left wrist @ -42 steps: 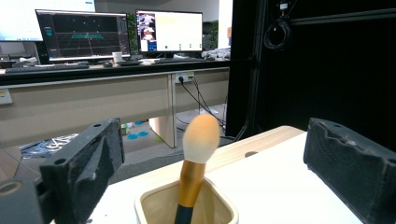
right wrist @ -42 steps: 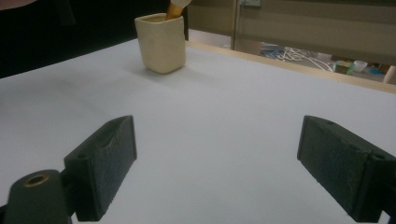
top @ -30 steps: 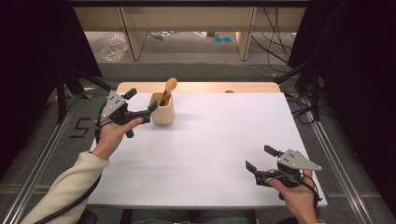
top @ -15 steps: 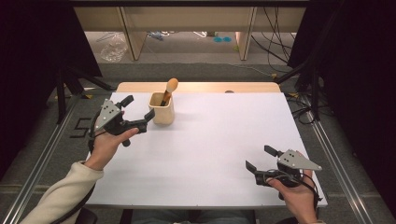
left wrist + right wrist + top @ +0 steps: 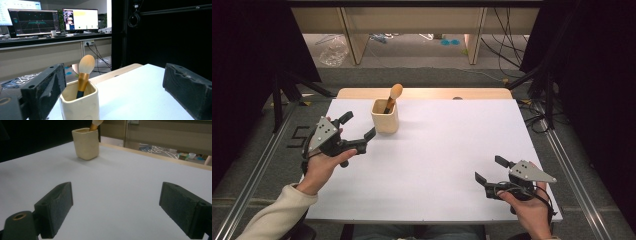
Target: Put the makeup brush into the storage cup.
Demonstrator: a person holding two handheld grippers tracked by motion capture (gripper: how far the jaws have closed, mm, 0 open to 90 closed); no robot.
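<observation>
Left hand-held gripper (image 5: 359, 131) hovers just beside the cream square ceramic cup (image 5: 385, 116), jaws spread wide, nothing between them. Right hand-held gripper (image 5: 490, 171) sits low at the near right of the white tabletop (image 5: 442, 150), jaws also wide and empty, well apart from the cup.

Step in hand, as I read it: the left gripper working at the cup. To do it well, line the jaws squarely on two opposite flat walls, not the rounded corners; come in level and low on the body so the cup does not tip. Keep clear of the brush handle above the rim.

Cup: pale glazed, square with softened corners, faint dimples on its sides in the left gripper view (image 5: 80, 105). It stands upright near the far left of the tabletop. Inside leans a makeup brush with a gold ferrule and peach-tinted bristle head (image 5: 85, 72), head up, tilted toward one corner.
</observation>
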